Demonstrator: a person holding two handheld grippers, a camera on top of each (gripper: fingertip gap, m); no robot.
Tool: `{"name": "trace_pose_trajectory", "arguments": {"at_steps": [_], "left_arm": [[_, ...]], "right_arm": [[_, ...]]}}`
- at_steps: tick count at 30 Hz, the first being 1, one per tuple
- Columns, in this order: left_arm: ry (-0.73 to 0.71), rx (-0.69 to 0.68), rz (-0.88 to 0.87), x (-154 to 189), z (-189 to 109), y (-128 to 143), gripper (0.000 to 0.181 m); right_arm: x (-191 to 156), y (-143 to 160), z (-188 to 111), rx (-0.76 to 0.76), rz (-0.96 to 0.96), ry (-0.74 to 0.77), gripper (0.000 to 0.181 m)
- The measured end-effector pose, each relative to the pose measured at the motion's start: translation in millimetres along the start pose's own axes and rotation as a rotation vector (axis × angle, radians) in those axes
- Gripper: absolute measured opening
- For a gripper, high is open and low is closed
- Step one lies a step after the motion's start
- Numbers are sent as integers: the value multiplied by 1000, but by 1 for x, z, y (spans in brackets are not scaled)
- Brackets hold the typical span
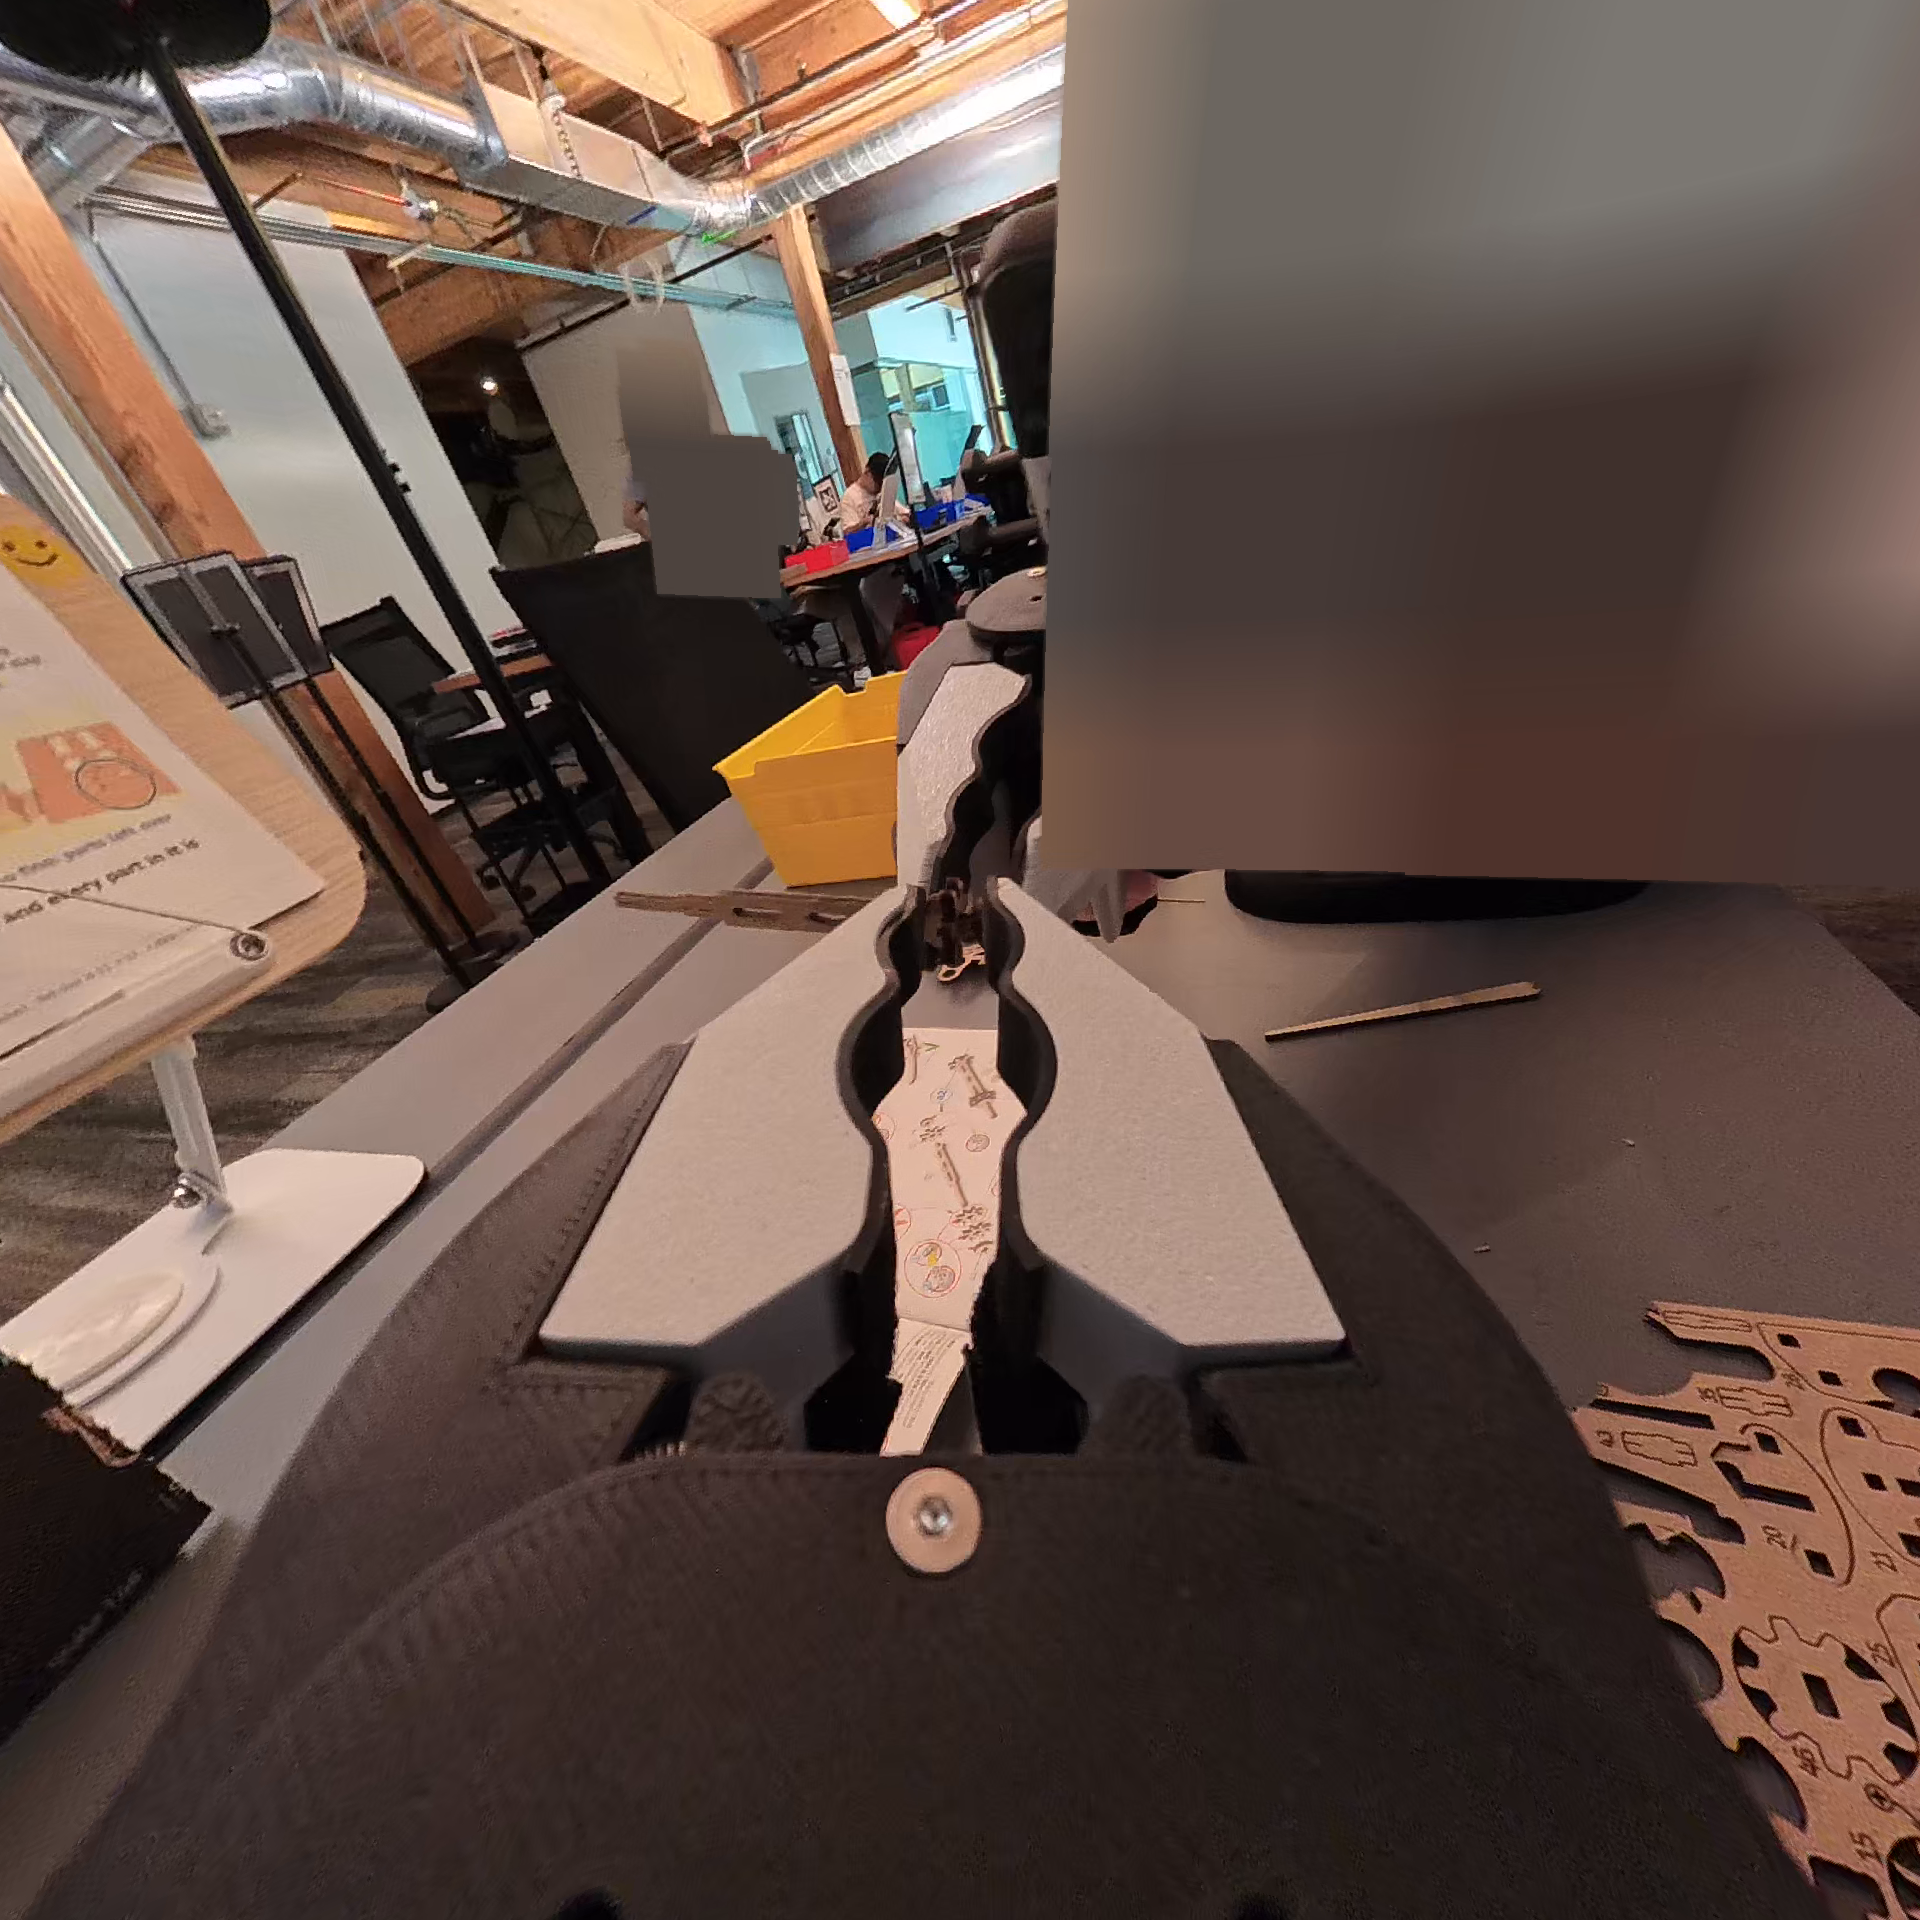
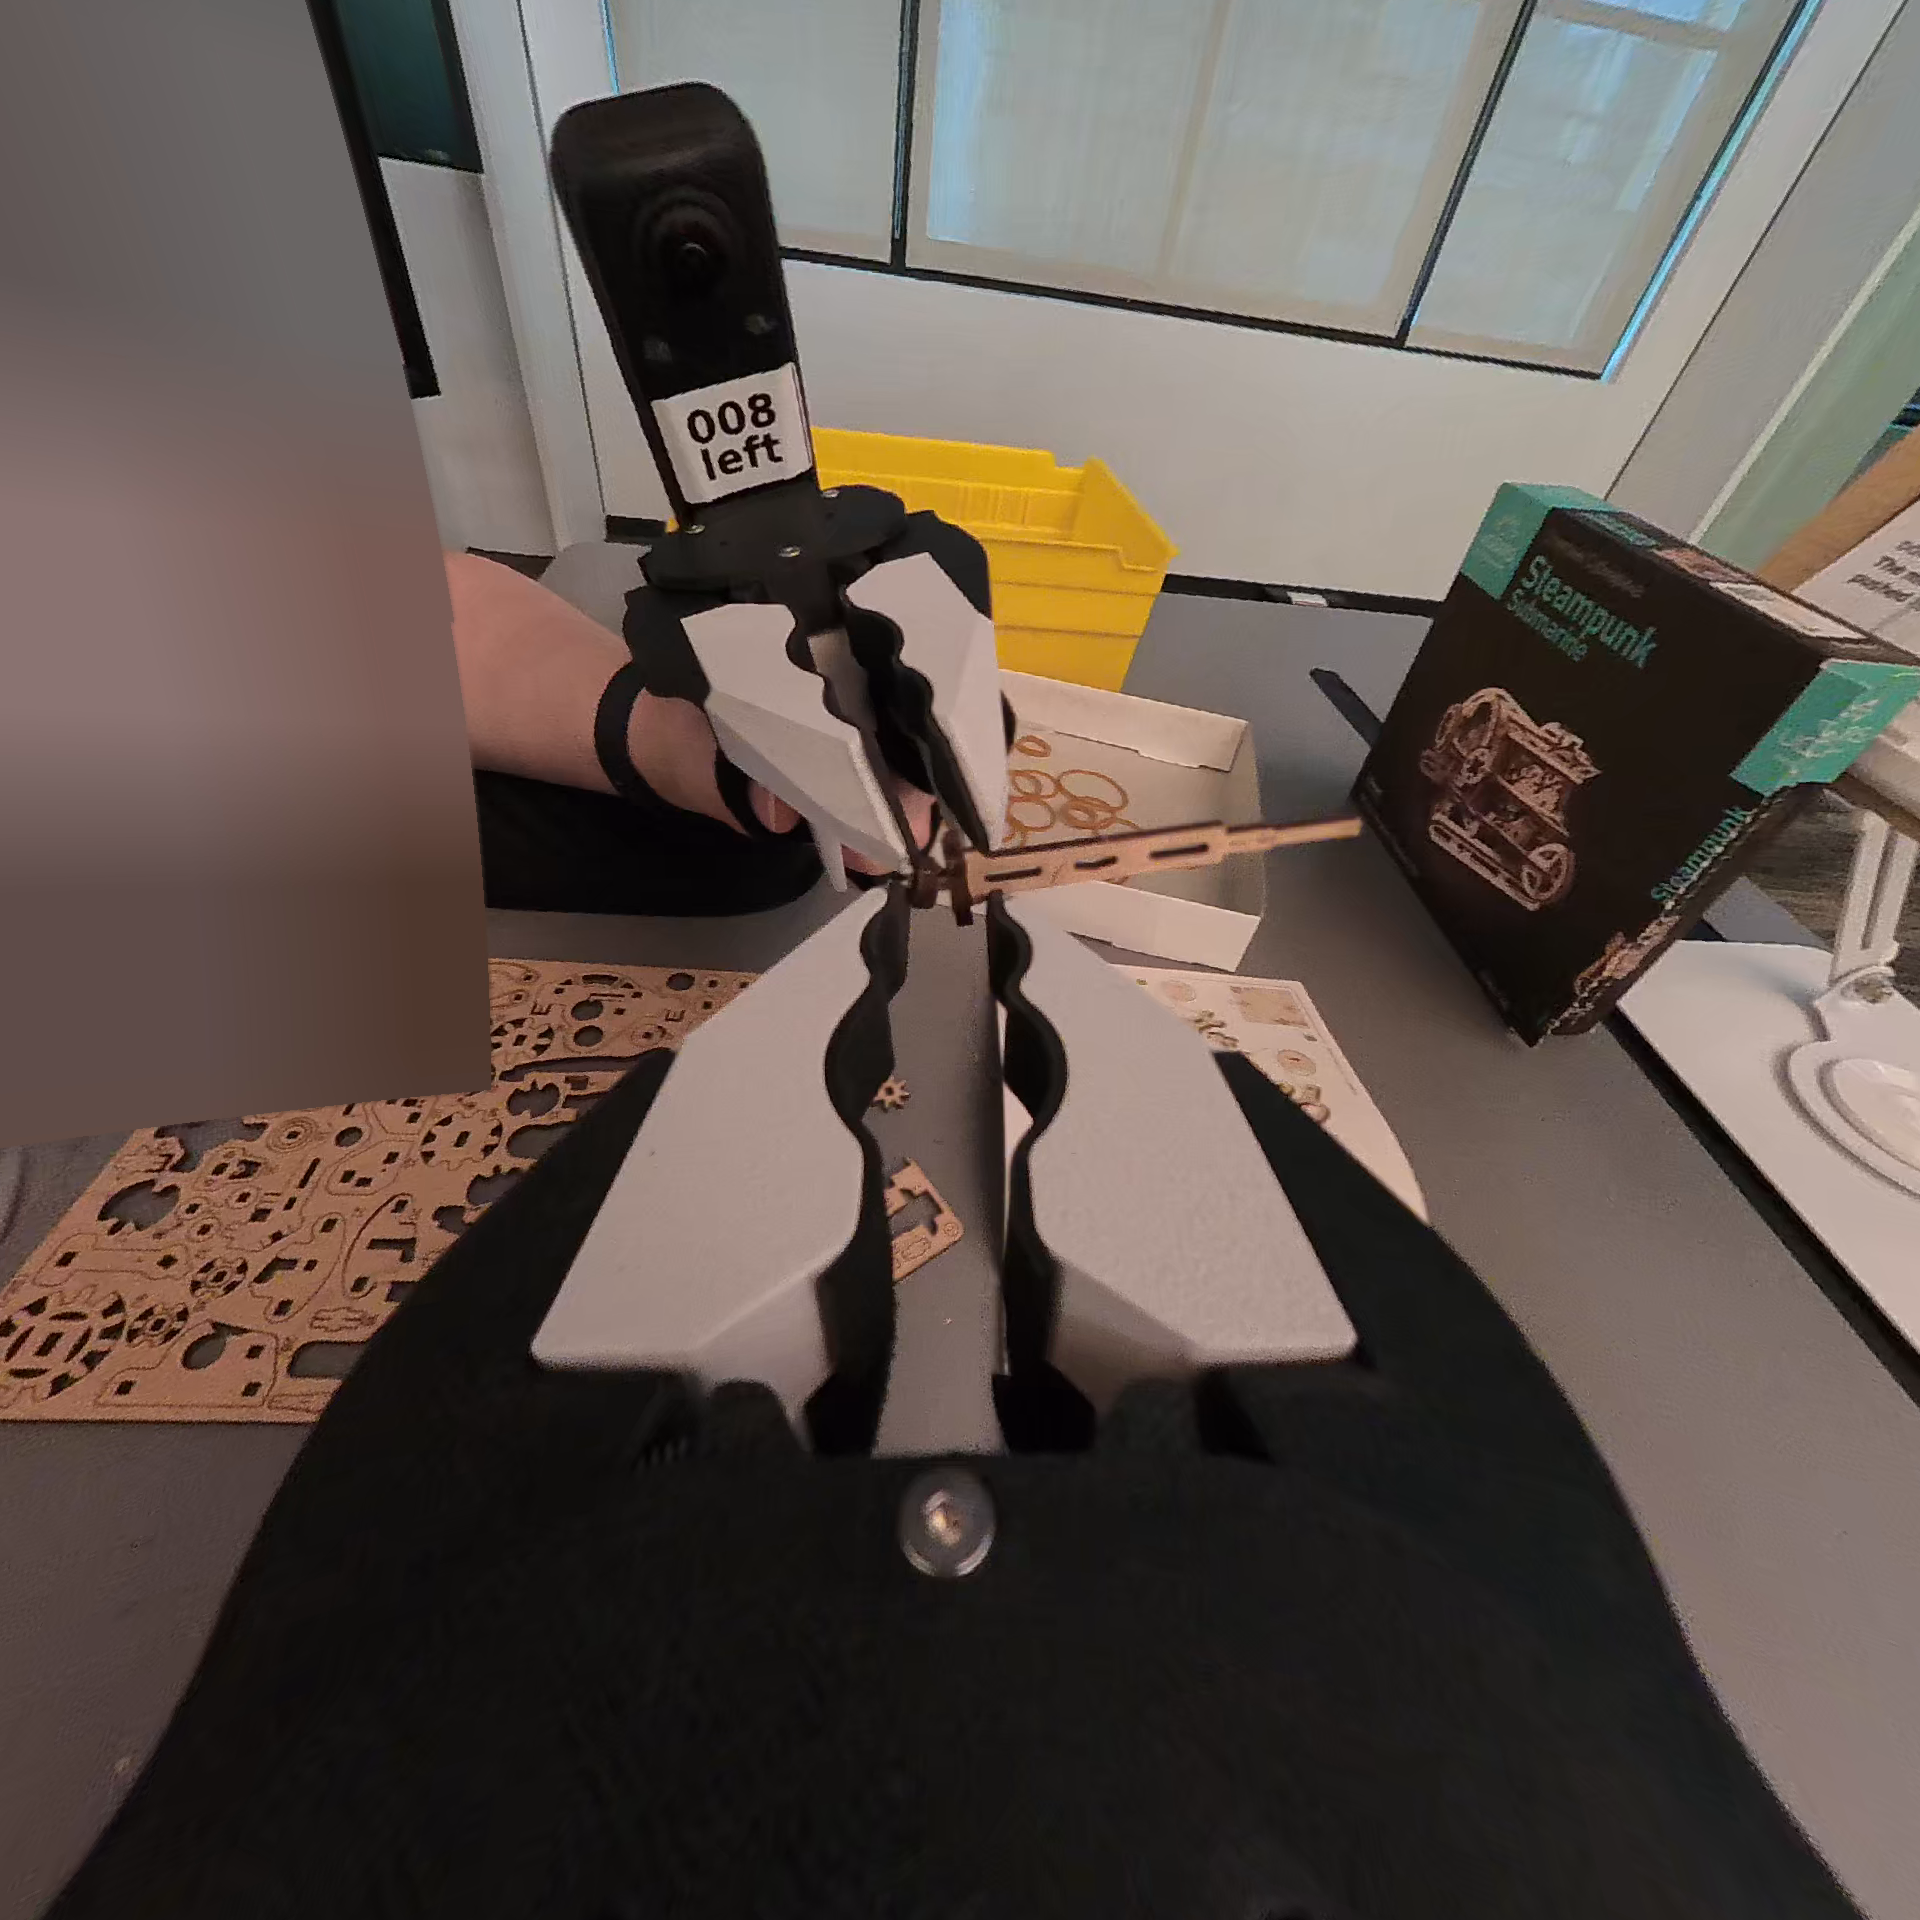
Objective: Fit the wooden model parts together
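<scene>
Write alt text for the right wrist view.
Two hand-held grippers meet tip to tip over a grey table, pinching a slotted wooden strip with small parts at its end. Punched wooden sheets lie left; a dark kit box stands right.

Open loft-style workspace. Exposed timber beams [image 1: 623,42] overhead, silver ducting [image 1: 343,104] under the ceiling, wood posts [image 1: 816,322] between bays. White partition wall [image 1: 281,416] on the left, patterned grey carpet [image 1: 312,1029] below. Black mesh office chairs [image 1: 436,696] around desks; farther desks [image 1: 883,551] in the back with red and blue bins. Dark grey tabletop [image 2: 1558,1195] up front. Large dark-framed windows [image 2: 1195,156] behind it, frosted, even daylight. White wall [image 2: 1143,436] below the sill.
</scene>
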State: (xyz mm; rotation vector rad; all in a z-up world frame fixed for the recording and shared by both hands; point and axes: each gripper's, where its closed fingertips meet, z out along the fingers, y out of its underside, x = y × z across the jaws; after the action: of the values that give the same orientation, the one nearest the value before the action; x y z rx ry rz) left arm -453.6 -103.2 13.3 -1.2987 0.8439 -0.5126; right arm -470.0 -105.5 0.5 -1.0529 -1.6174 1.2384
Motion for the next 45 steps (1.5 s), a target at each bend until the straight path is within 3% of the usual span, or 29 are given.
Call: {"name": "trace_pose_trajectory", "arguments": {"at_steps": [29, 45], "left_arm": [[97, -13, 16, 9, -3, 6, 9], [176, 35, -81, 14, -6, -2, 7]], "right_arm": [[-5, 3, -1, -11, 42, -66, 11], [-12, -4, -1, -4, -15, -61, 10]]}}
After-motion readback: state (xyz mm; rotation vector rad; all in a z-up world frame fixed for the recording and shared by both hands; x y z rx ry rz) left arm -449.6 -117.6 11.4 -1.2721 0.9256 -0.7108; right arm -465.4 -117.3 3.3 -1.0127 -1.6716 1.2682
